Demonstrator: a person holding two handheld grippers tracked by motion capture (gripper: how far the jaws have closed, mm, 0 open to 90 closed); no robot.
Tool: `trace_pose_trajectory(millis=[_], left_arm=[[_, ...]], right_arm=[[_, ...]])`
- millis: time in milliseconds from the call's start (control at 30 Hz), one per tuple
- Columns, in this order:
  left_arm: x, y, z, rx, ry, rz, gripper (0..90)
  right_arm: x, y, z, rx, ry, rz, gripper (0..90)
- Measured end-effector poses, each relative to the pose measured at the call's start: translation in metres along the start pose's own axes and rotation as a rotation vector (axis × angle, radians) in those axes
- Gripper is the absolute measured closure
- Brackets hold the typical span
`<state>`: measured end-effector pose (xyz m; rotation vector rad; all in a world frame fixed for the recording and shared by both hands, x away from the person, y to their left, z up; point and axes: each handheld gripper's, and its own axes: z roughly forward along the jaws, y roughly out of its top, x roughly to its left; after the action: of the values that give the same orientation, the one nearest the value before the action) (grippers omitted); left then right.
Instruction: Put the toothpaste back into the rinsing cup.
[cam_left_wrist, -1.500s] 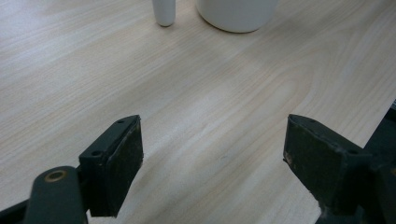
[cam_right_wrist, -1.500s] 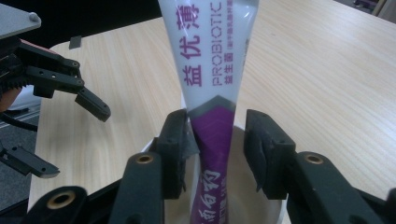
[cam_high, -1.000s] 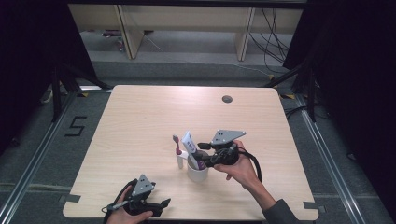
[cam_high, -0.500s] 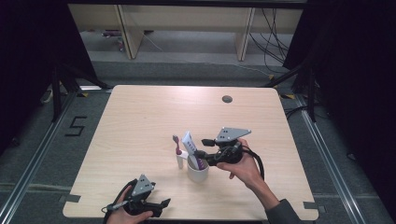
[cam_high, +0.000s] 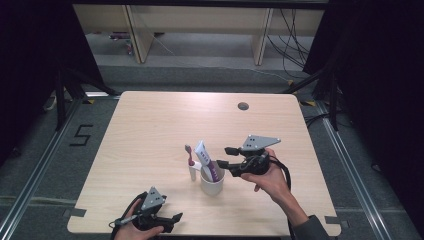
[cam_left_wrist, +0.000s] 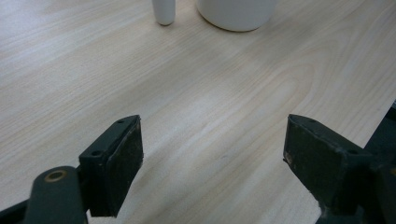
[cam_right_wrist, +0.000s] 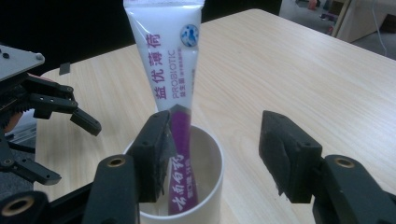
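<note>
Your right gripper has backed off from the cup toward the right edge since a second ago, and its jaws have just been opening, so the toothpaste tube is released. In the right gripper view one pad sits right against the tube's purple lower part, the other stands well apart over the cup's far rim, nothing pinched.

Biggest first: the tabletop carries everything. The white cup stands a bit toward the near edge, roughly mid-width. The tube leans in it, crimped end up, tilted toward the left edge. Just beside the cup on its left stands a toothbrush upright in a small white holder, touching nothing I can make out.

Your left gripper rests at the near edge, jaws wide apart with bare wood between them, same spot as before.
</note>
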<state>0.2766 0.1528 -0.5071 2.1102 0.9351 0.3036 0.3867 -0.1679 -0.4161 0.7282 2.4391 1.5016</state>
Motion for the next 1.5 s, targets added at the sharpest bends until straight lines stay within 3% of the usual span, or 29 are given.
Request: trace_pose_trajectory(millis=[233,267,300,367,400,433,500,600,733,800,833,867,900,933,1000,1033,1067,1267,1300,1333,1367,1400,1467,1500], left_arm=[[0.0,0.0,0.0,0.001,0.001,0.0,19.4],[0.0,0.0,0.0,0.001,0.001,0.0,19.4],[0.0,0.0,0.0,0.002,0.001,0.001,19.4],[0.0,0.0,0.0,0.001,0.001,0.0,19.4],[0.0,0.0,0.0,0.002,-0.002,0.002,19.4],[0.0,0.0,0.0,0.002,-0.003,0.0,19.4],[0.0,0.0,0.0,0.0,0.001,0.001,19.4],[0.0,0.0,0.0,-0.005,-0.004,-0.002,19.4],[0.0,0.0,-0.001,-0.004,-0.004,0.002,19.4],[0.0,0.0,-0.001,-0.004,-0.004,0.003,19.2],[0.0,0.0,-0.001,-0.004,-0.004,0.002,19.2],[0.0,0.0,-0.001,-0.004,-0.004,0.003,19.2],[0.0,0.0,-0.001,-0.004,-0.004,0.002,19.2],[0.0,0.0,-0.001,-0.004,-0.004,0.002,19.2],[0.0,0.0,-0.001,-0.004,-0.004,0.003,19.2],[0.0,0.0,-0.001,-0.003,-0.003,0.002,19.2],[0.0,0.0,-0.001,-0.003,-0.003,0.002,19.2],[0.001,0.0,-0.001,0.002,0.001,0.002,19.2],[0.001,0.0,-0.001,0.002,0.003,-0.003,19.2],[0.001,0.0,-0.001,-0.001,0.001,-0.004,19.2],[0.001,0.0,-0.001,-0.002,0.004,-0.005,19.2],[0.001,0.0,-0.001,-0.001,0.002,-0.004,19.2],[0.001,0.0,-0.001,-0.001,0.002,-0.004,19.2],[0.001,0.0,0.0,-0.007,0.001,-0.005,19.2]], right_arm=[[-0.007,-0.005,-0.014,-0.008,-0.033,-0.006,42.6],[-0.006,-0.007,-0.016,-0.003,-0.032,0.017,42.5],[-0.009,-0.007,-0.017,-0.009,-0.036,-0.006,42.5],[-0.008,-0.009,-0.021,-0.005,-0.04,0.032,42.3],[-0.011,-0.009,-0.024,-0.005,-0.049,0.009,42.1],[-0.009,-0.011,-0.026,0.006,-0.045,0.05,42.0],[-0.013,-0.012,-0.028,-0.018,-0.059,0.014,41.7],[-0.014,-0.016,-0.033,-0.006,-0.057,0.042,40.8],[-0.018,-0.021,-0.039,0.0,-0.065,0.038,39.7],[-0.019,-0.024,-0.044,-0.004,-0.092,0.037,39.0],[-0.019,-0.025,-0.045,-0.004,-0.073,0.059,38.7],[-0.02,-0.027,-0.047,-0.017,-0.095,0.057,38.0],[-0.019,-0.028,-0.049,-0.007,-0.085,0.082,37.7],[-0.021,-0.029,-0.05,-0.02,-0.1,0.053,37.1],[-0.02,-0.031,-0.054,0.001,-0.094,0.094,36.4],[-0.022,-0.031,-0.056,-0.005,-0.105,0.072,35.9],[-0.021,-0.033,-0.057,-0.006,-0.101,0.098,35.2],[-0.025,-0.042,-0.065,-0.016,-0.135,0.093,32.5],[-0.024,-0.043,-0.066,-0.017,-0.117,0.117,32.2],[-0.023,-0.045,-0.068,-0.006,-0.132,0.135,31.6],[-0.024,-0.047,-0.068,-0.011,-0.116,0.135,31.4],[-0.025,-0.048,-0.069,-0.011,-0.129,0.114,31.3],[-0.024,-0.051,-0.072,0.001,-0.131,0.138,30.7],[-0.025,-0.053,-0.073,-0.005,-0.137,0.126,30.5]])
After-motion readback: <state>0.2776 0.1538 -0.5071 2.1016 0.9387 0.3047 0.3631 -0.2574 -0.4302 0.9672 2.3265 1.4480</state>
